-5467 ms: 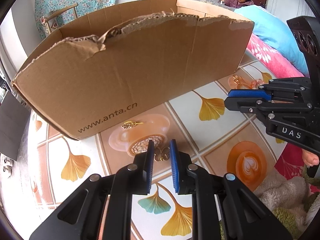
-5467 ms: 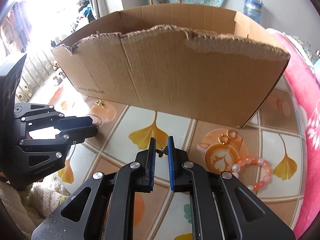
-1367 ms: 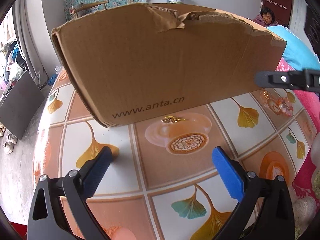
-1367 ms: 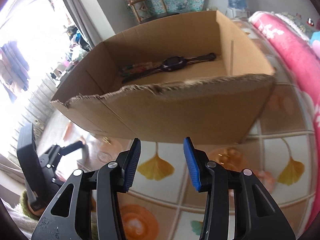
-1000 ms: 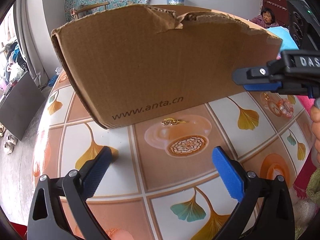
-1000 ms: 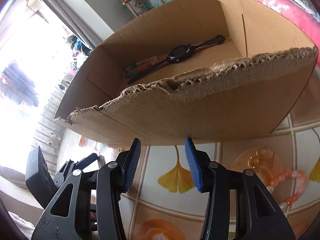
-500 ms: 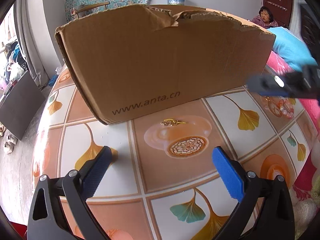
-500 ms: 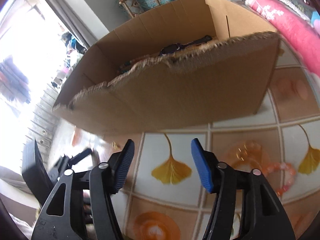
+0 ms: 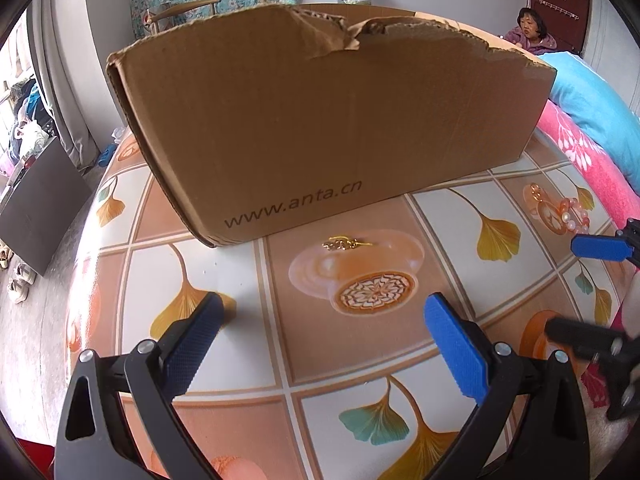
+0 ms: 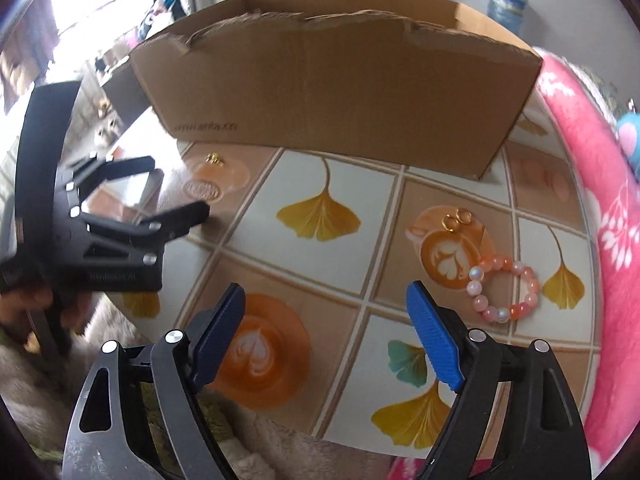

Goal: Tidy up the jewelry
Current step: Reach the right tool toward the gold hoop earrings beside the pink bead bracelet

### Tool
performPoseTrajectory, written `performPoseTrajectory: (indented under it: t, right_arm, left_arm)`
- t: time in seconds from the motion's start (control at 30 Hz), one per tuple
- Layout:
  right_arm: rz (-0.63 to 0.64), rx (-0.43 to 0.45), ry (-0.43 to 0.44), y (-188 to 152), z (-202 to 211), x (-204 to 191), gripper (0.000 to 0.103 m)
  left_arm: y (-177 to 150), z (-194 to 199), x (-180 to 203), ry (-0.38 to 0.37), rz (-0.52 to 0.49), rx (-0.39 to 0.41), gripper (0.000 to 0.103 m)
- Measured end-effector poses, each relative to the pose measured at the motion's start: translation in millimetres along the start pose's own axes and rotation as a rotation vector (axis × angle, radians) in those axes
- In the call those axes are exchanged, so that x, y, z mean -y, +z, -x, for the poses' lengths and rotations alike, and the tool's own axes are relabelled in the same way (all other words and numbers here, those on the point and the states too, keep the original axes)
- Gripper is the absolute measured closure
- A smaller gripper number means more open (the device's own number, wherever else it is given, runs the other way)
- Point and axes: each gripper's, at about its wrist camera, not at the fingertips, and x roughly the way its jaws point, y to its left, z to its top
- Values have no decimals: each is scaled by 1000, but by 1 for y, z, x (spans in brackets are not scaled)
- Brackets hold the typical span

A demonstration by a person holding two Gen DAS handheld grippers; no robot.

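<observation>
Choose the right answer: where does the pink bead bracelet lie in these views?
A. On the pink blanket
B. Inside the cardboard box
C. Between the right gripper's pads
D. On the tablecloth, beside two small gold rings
D: the pink bead bracelet rests on the patterned tablecloth, close to the two gold rings, outside the cardboard box.

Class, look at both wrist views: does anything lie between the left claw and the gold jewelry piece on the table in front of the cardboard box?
Nothing visible does. Bare tablecloth separates the open left claw from the gold jewelry piece, which lies just before the cardboard box.
</observation>
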Motion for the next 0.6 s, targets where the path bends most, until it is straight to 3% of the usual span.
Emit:
performPoseTrajectory:
  t: [0.17,0.43,0.6]
  right_arm:
    - [24,-16,0,-4,-9,0,21]
    - [26,-25,16,-3,-22,-8,9]
    - [20,-39,13,0,-25,-9,8]
  left_arm:
    - [0,-1,0,1,1,-4,4]
    - [0,0,-1,4,5,-11,4]
    - [1,0,0,4,5,-11,4]
